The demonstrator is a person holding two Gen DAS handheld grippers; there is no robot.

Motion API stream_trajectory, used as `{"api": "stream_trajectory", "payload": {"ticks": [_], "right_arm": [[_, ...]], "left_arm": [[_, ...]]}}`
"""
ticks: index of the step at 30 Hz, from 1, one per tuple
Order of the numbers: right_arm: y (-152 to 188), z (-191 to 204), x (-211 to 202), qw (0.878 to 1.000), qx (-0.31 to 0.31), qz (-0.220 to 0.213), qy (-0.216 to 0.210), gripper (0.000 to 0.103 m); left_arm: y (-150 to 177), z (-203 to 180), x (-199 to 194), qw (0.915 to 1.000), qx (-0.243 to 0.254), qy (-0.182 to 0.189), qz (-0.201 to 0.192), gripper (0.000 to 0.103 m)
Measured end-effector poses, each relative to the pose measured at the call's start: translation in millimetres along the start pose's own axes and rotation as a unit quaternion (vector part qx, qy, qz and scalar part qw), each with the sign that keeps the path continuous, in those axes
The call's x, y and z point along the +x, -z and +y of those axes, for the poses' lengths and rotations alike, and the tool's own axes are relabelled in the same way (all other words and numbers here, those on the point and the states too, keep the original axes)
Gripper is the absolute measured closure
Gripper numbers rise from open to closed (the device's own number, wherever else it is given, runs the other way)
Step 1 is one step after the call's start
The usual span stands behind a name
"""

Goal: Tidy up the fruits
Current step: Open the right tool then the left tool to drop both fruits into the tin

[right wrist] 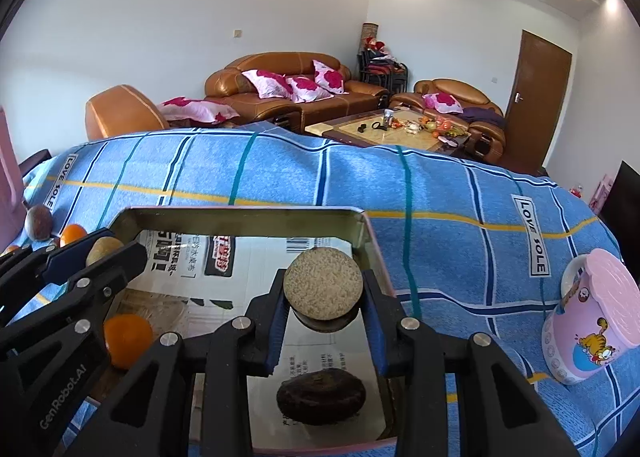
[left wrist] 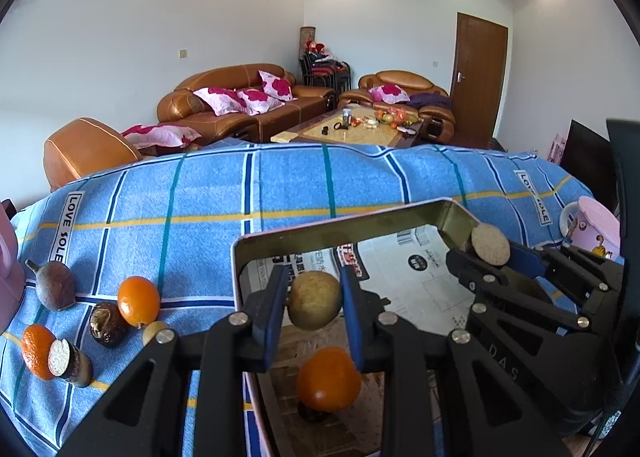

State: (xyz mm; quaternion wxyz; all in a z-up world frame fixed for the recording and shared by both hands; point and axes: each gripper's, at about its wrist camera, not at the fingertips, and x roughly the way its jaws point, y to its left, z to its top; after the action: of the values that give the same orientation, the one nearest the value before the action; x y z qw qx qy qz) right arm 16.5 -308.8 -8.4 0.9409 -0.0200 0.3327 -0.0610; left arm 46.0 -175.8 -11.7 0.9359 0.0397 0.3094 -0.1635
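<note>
Blue checked cloth (left wrist: 280, 193) fills the middle of both my views, and on it sits the metal tin (right wrist: 248, 217) lined with printed paper. In the left wrist view my left gripper (left wrist: 314, 303) is clamped on a small yellow-brown round fruit (left wrist: 315, 299), held above the tin at lower centre, with an orange (left wrist: 328, 379) lying in the tin just below it. In the right wrist view my right gripper (right wrist: 324, 297) pinches a cut fruit piece (right wrist: 323, 285), its pale grainy face turned toward the camera, over the tin; a dark brown wrinkled fruit (right wrist: 320, 397) rests in the tin beneath it. At lower left of the left view, loose fruit waits on the cloth: a kumquat-like orange fruit (left wrist: 139, 301), a dark pear-shaped fruit (left wrist: 55, 285), a glossy brown fruit (left wrist: 107, 323). A pink cartoon mug (right wrist: 588, 317) stands at the right edge of the right view.
</note>
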Motion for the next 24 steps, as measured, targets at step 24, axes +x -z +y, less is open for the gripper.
{"api": "stream_trajectory", "payload": {"ticks": [24], "right_arm": [[1.4,-8.0,-4.8,0.998,0.040,-0.014,-0.054,0.051]], "left_arm": [[3.1,1.0,-11.0,0.9996,0.003,-0.027,-0.012,0.038]]}}
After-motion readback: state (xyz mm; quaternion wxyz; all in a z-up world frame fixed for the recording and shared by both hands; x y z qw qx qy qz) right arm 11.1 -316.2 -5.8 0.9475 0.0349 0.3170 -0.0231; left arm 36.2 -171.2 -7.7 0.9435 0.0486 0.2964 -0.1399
